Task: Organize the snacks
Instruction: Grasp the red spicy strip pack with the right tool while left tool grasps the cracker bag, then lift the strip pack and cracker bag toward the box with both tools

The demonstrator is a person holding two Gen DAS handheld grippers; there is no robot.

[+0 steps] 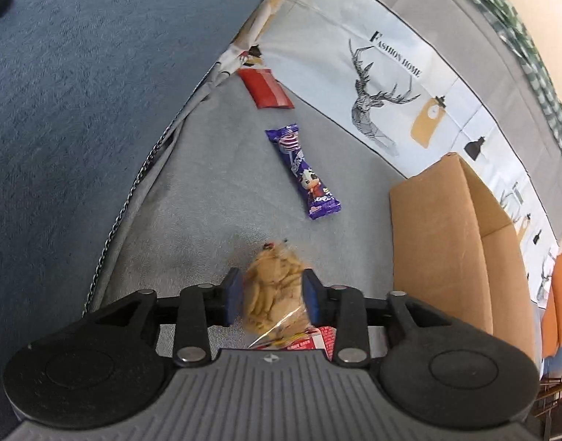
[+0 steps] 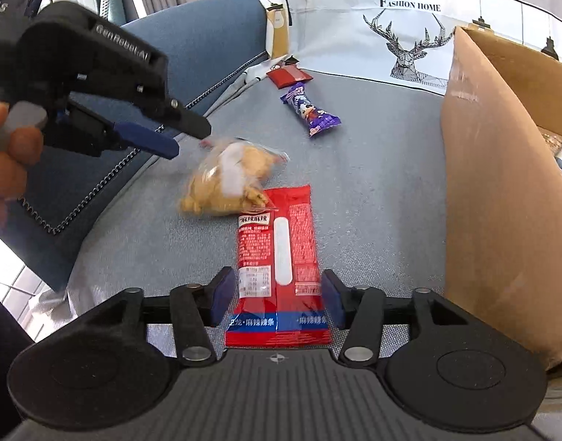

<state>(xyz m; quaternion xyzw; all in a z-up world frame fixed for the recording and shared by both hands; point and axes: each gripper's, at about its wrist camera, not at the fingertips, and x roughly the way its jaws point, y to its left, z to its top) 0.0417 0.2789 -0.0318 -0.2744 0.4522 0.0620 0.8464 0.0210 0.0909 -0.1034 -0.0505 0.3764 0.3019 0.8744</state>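
Observation:
A clear bag of tan biscuits (image 1: 271, 290) (image 2: 225, 180) lies on the grey seat, its corner resting on a long red snack packet (image 2: 281, 242) (image 1: 323, 340). My left gripper (image 1: 272, 294) (image 2: 187, 139) hovers just above the bag, open, pads either side of it in the left wrist view but apart from it in the right wrist view. My right gripper (image 2: 277, 301) is open and low over the near end of the red packet, which lies flat between the blue pads. Further back lie a purple wrapped bar (image 1: 303, 172) (image 2: 310, 110) and a small red packet (image 1: 266, 88) (image 2: 288, 75).
An open cardboard box (image 1: 439, 250) (image 2: 501, 202) stands on the right of the seat, with packets showing inside it. A blue cushion (image 1: 97, 92) (image 2: 207, 36) bounds the left. A deer-print pillow (image 1: 372, 73) (image 2: 391, 36) lines the back. A hand holds the left gripper.

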